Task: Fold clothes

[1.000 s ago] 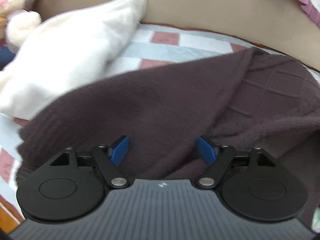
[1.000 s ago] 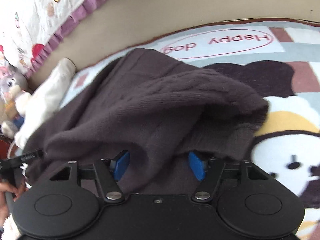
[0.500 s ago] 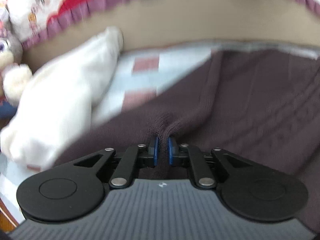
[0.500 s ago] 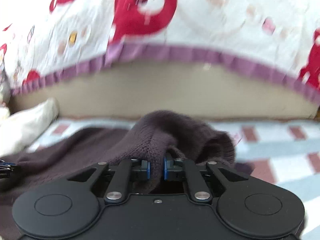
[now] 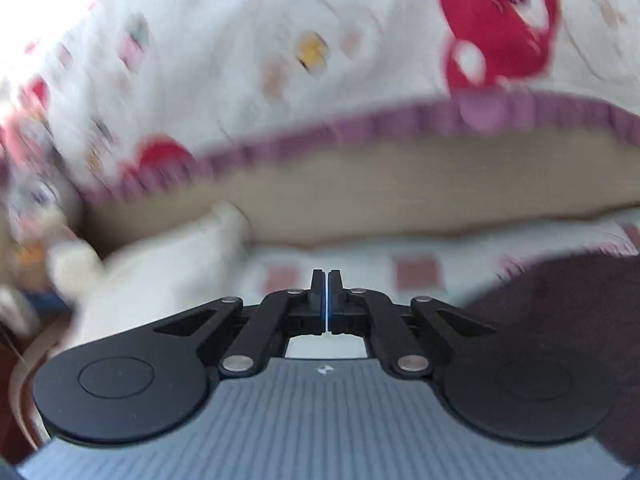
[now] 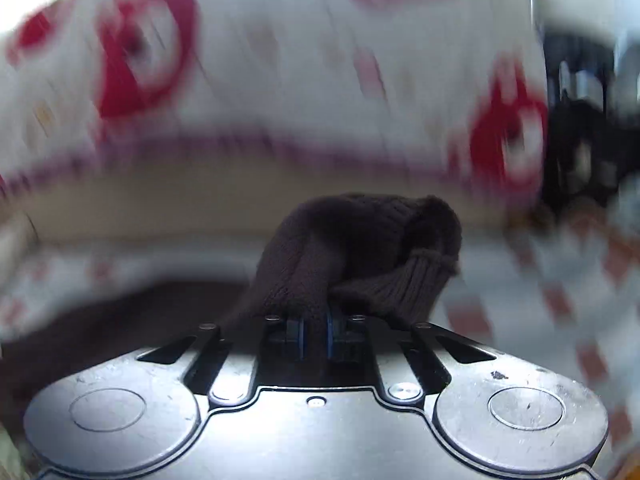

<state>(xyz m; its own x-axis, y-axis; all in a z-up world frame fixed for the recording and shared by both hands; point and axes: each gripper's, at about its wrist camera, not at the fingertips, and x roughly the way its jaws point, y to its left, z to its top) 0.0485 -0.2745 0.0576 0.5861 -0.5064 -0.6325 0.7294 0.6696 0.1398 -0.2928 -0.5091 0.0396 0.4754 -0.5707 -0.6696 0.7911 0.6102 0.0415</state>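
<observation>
The dark brown knit sweater (image 6: 360, 240) is bunched up in front of my right gripper (image 6: 314, 320), which is shut on a fold of it; a ribbed cuff hangs to the right of the fingers. The rest of the garment trails down and left, blurred. In the left wrist view the sweater (image 5: 568, 304) is a dark mass at the right edge, apart from my left gripper (image 5: 327, 276). That gripper is shut, pads pressed together, and no cloth shows between them.
A white quilt with red prints and a purple frill (image 5: 320, 60) hangs behind over a beige panel (image 5: 400, 192). A white plush item (image 5: 168, 272) lies at the left on the checked blanket (image 5: 412, 272). Dark, blurred objects (image 6: 580, 128) stand at the far right.
Both grippers closed on the sweater and rose, tilting toward the quilt. The left gripper's pads now show no fabric, and the sweater has shifted to its right. The right gripper still holds its bunch.
</observation>
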